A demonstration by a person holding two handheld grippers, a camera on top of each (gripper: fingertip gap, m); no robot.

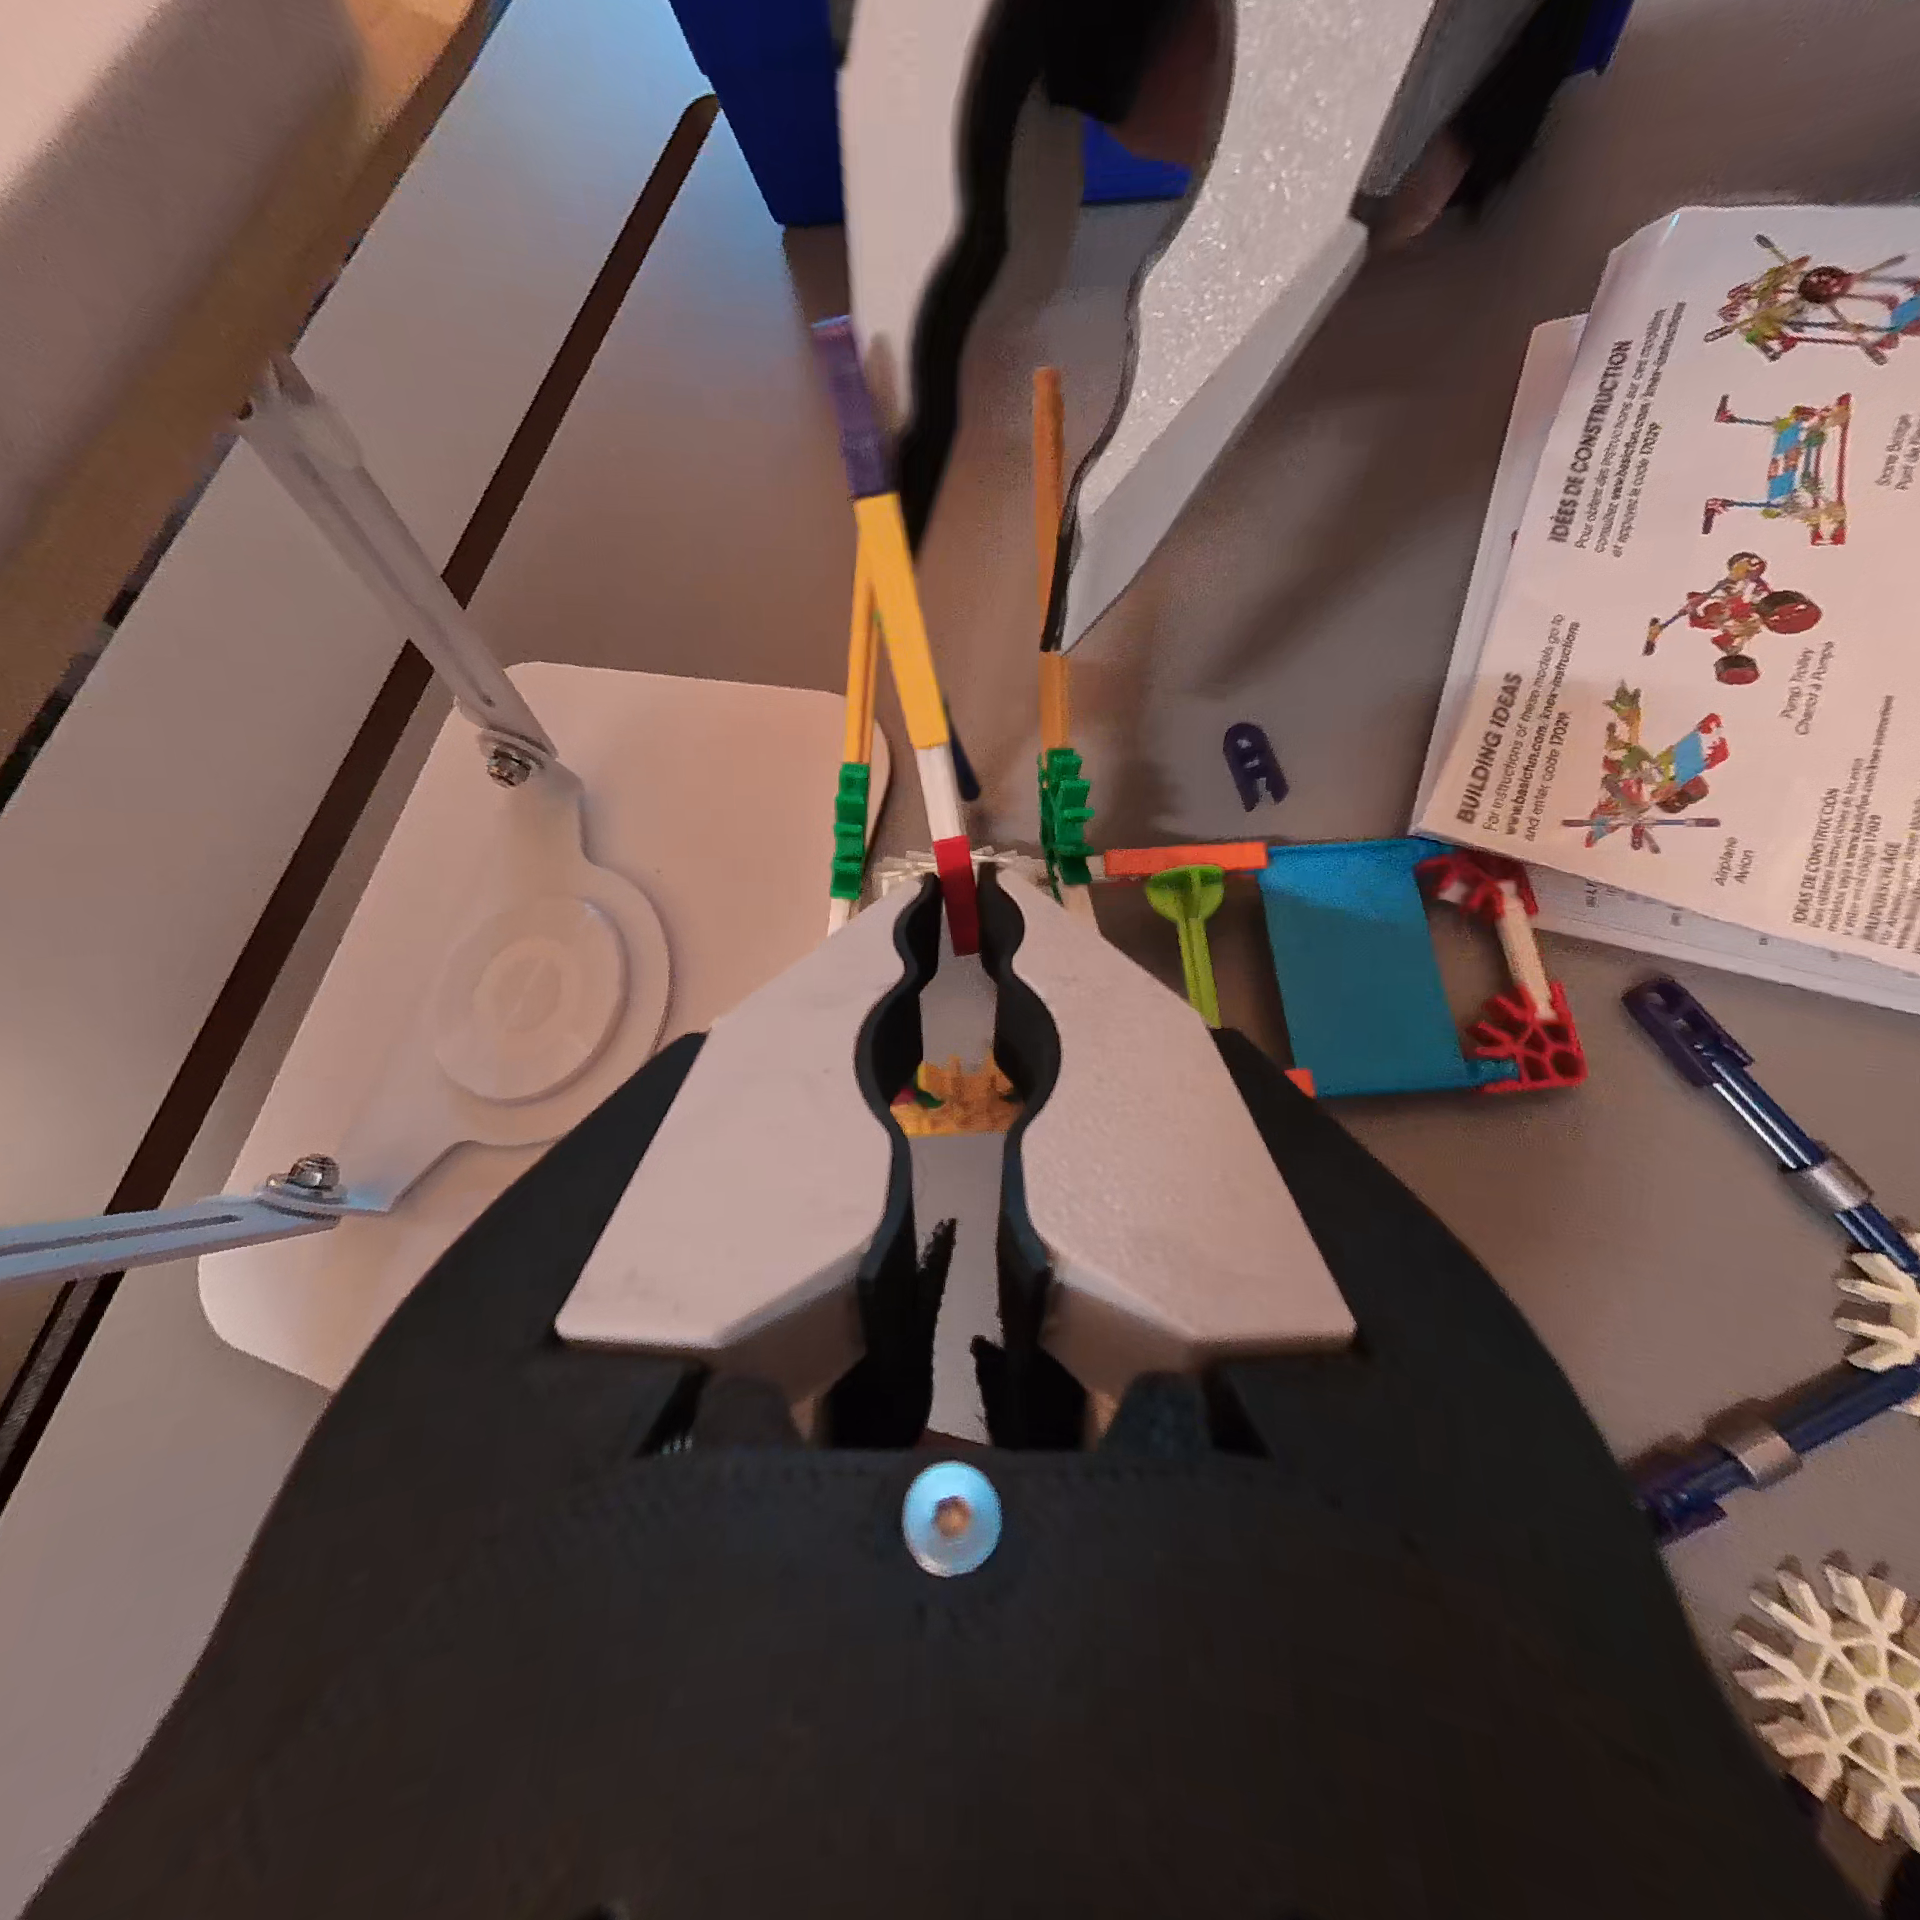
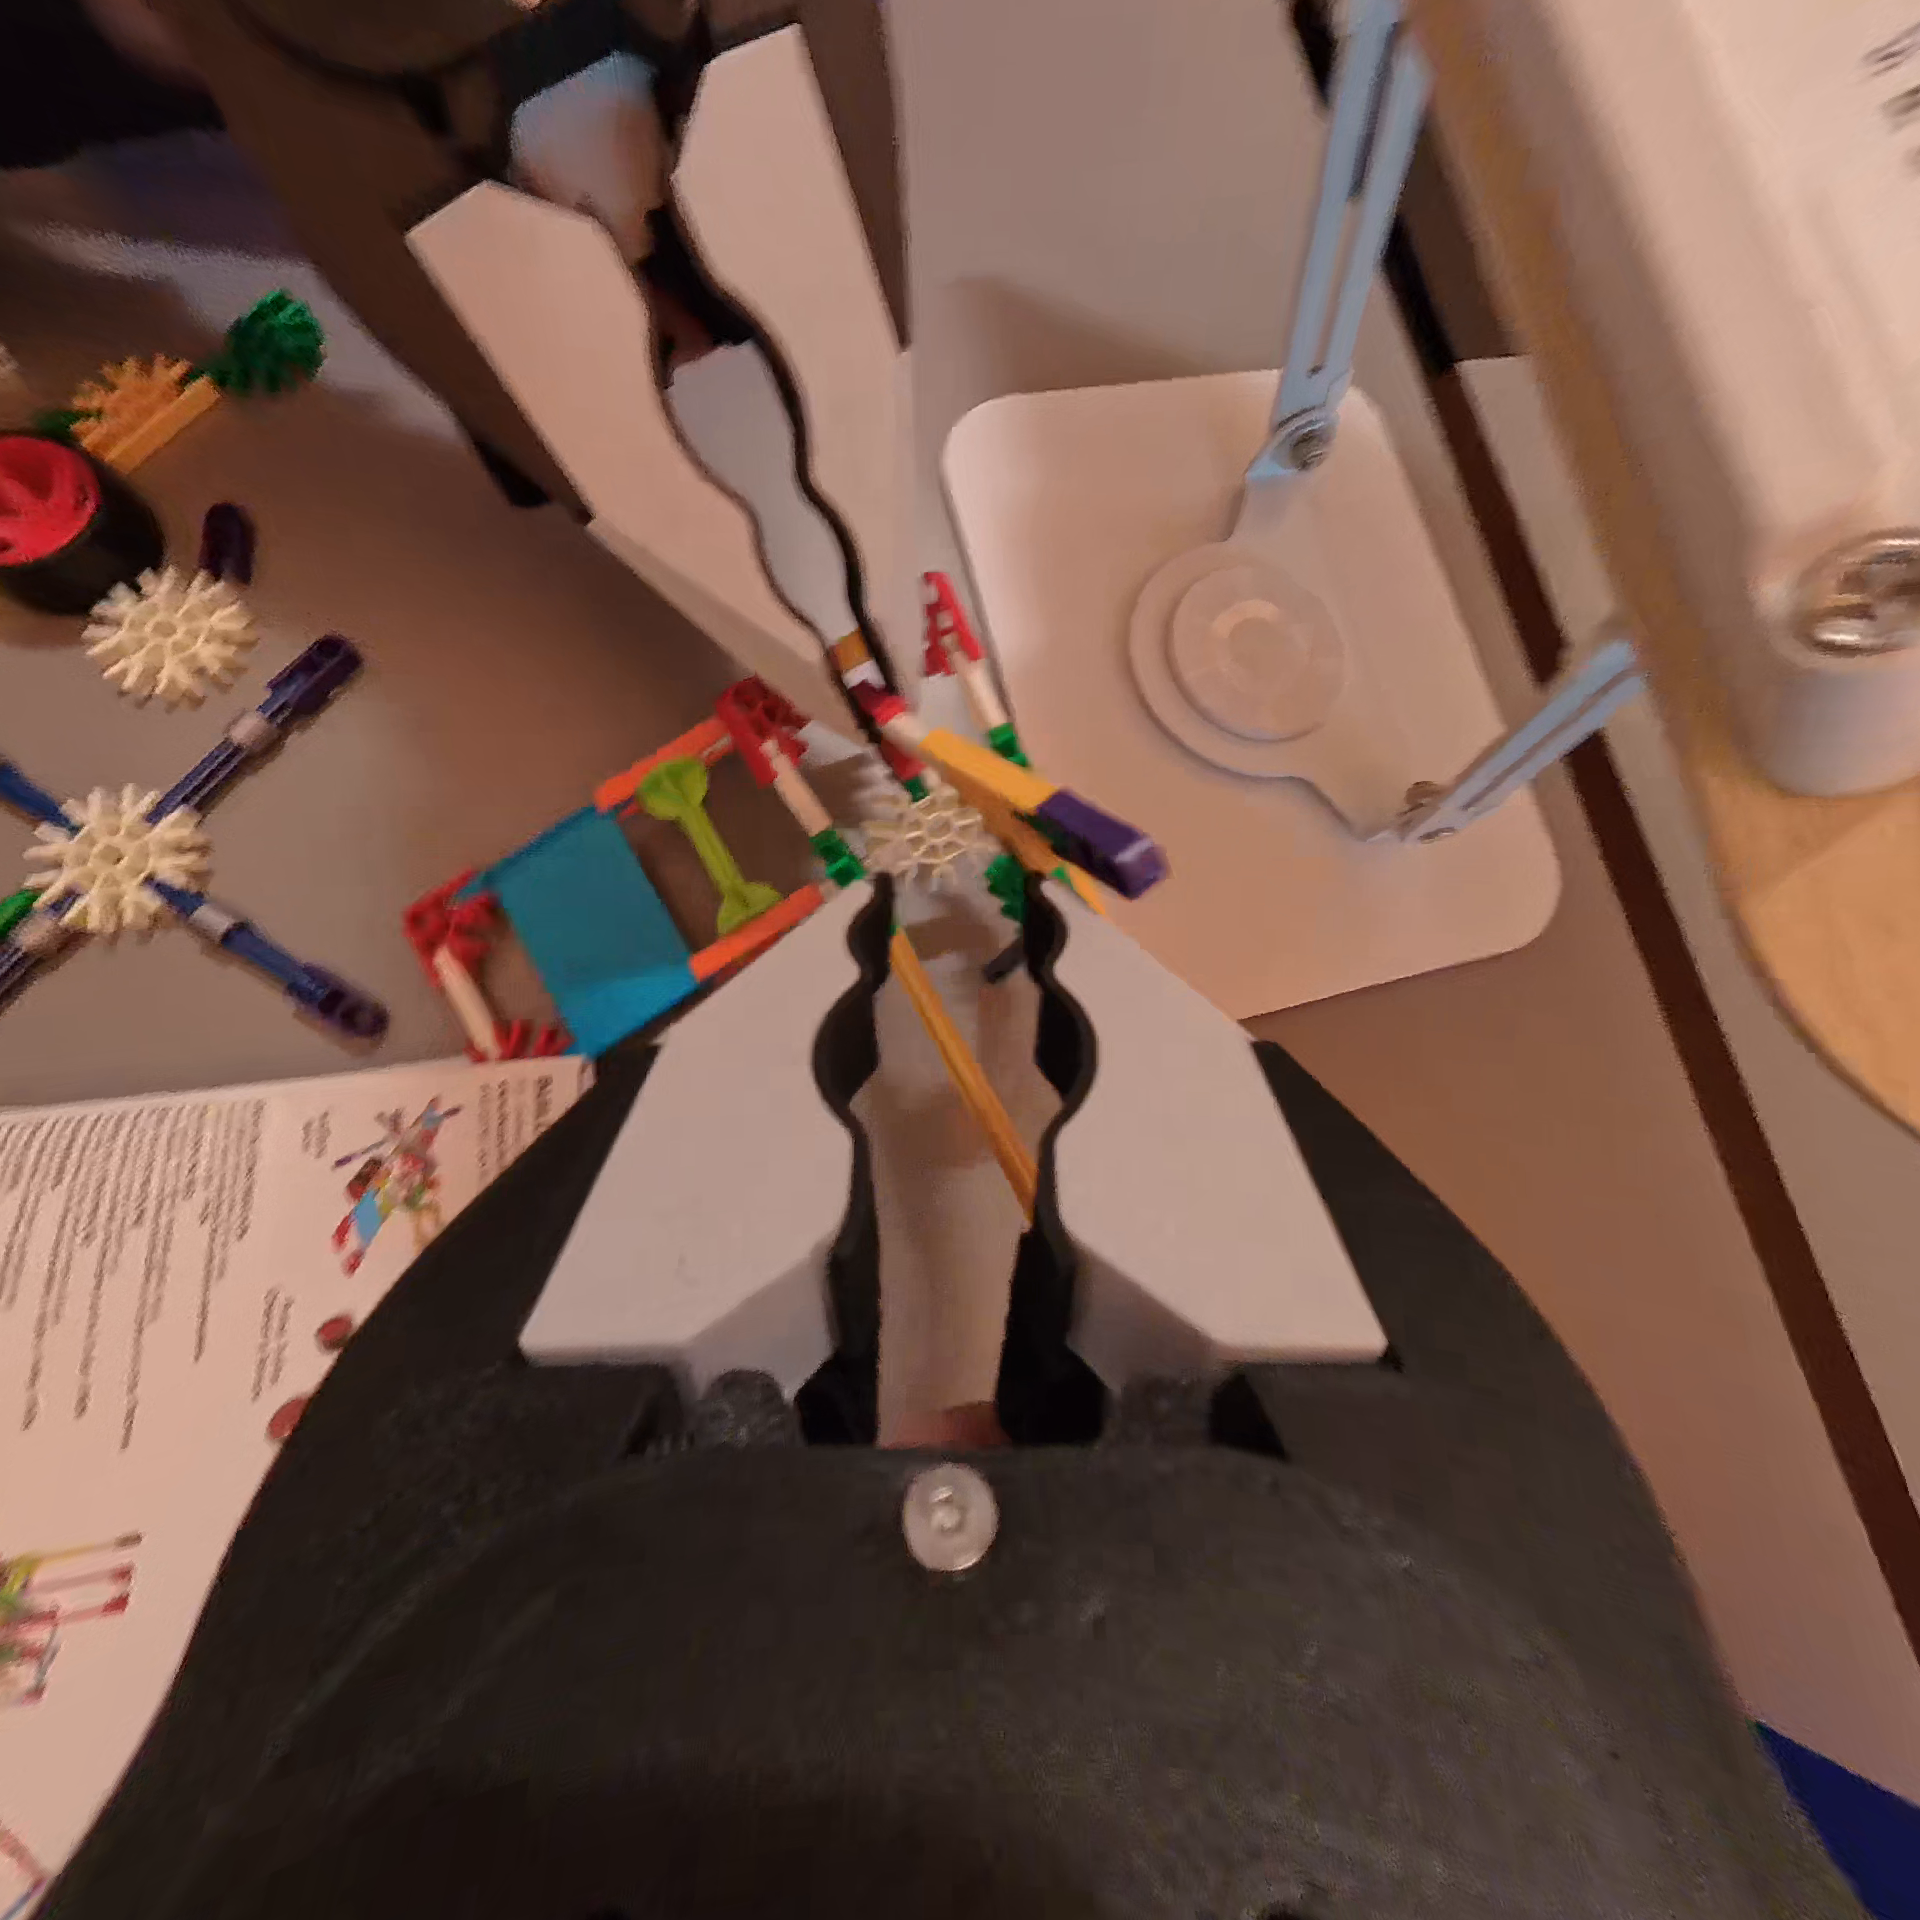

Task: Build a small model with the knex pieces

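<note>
A toy model of coloured rods and connectors lies on the table, with a blue panel (image 1: pixel 1351 966) (image 2: pixel 592 914) and a white snowflake connector (image 2: pixel 930 831) at its hub. My left gripper (image 1: pixel 956 888) is shut on a red connector (image 1: pixel 958 909) at the end of a white, yellow and purple rod (image 1: pixel 904 623). It also shows in the right wrist view (image 2: pixel 868 691). My right gripper (image 2: pixel 956 899) (image 1: pixel 992 571) is partly open. A thin orange rod (image 2: pixel 961 1070) (image 1: pixel 1049 457) runs slantwise between its jaws to a green connector (image 1: pixel 1065 821).
An instruction booklet (image 1: pixel 1683 582) (image 2: pixel 156 1247) lies beside the model. A white stand base with metal arms (image 1: pixel 582 935) (image 2: pixel 1299 644) sits close on the other side. Blue rods on white connectors (image 2: pixel 114 857), a black wheel with a red hub (image 2: pixel 52 530) and a loose purple clip (image 1: pixel 1252 764) lie around.
</note>
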